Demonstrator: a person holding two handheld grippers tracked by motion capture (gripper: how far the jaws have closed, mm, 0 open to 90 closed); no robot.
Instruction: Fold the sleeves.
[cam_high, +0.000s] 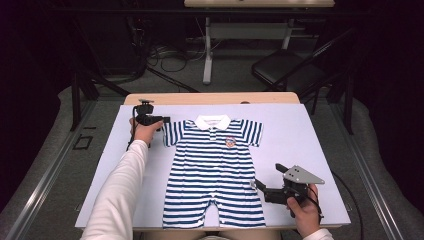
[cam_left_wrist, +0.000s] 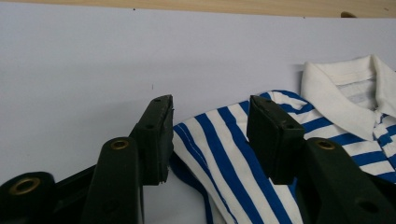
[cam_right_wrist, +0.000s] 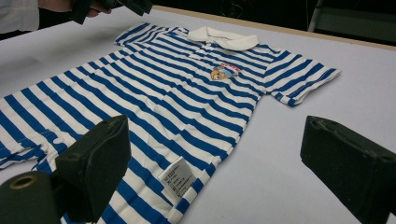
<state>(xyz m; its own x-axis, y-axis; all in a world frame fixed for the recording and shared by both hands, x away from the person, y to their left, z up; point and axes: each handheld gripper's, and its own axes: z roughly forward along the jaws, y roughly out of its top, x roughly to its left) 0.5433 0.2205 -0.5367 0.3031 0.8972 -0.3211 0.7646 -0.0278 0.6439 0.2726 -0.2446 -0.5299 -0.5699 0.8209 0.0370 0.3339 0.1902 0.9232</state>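
The blue-and-white striped baby romper with a white collar (cam_high: 215, 170) lies flat mid-bench, front up. The left gripper (cam_left_wrist: 210, 135) straddles its sleeve (cam_left_wrist: 224, 154), fingers (cam_left_wrist: 156, 135) half-parted, not pinching. The right gripper (cam_right_wrist: 215, 168) hovers by the hem, fingers wide.

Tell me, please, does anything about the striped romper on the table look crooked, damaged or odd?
Nothing stands out. The romper lies flat and face up on the table, collar at the far end, both sleeves spread. A small white label sticks out at its side seam near the right gripper.
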